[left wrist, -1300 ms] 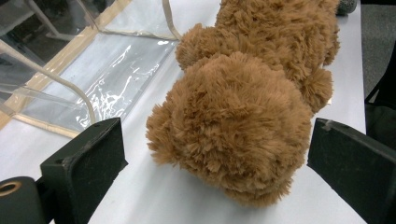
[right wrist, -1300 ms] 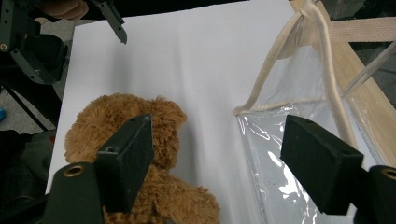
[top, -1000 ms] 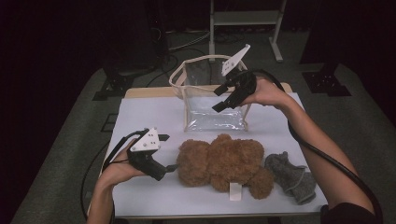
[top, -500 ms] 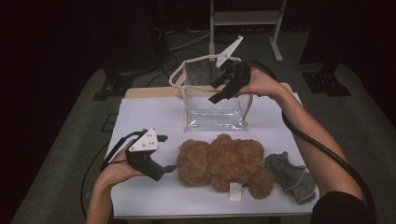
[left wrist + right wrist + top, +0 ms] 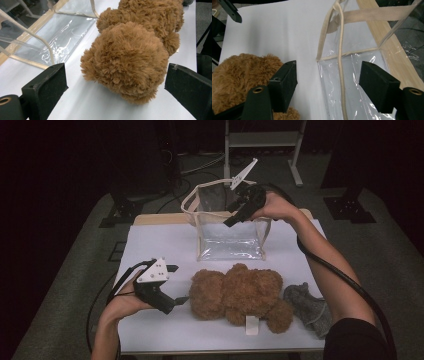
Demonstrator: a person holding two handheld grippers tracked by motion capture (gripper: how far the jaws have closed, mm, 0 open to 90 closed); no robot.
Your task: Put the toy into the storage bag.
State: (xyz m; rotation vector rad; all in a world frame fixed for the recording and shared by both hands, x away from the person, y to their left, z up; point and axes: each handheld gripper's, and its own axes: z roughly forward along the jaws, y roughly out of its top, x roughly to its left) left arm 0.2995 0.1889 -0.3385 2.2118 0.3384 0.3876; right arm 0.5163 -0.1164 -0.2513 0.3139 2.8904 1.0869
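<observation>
Left gripper (image 5: 176,284): black body, black blocky jaws with matte, slightly dusty pads; brass-coloured ring in hole at jaw base, 7 o'clock in left gripper view. Grey three-cornered plate on top, small dark screw dots on it. Thin black cable loops from body toward 8 o'clock.

Right gripper (image 5: 231,217): same black body, pale three-cornered plate on top. Thick black cable trails along forearm toward 5 o'clock. Brass-coloured rings at both jaw bases in right gripper view.

Person: forearms bare; dark sleeve at right upper arm, 5 o'clock of high view.
</observation>
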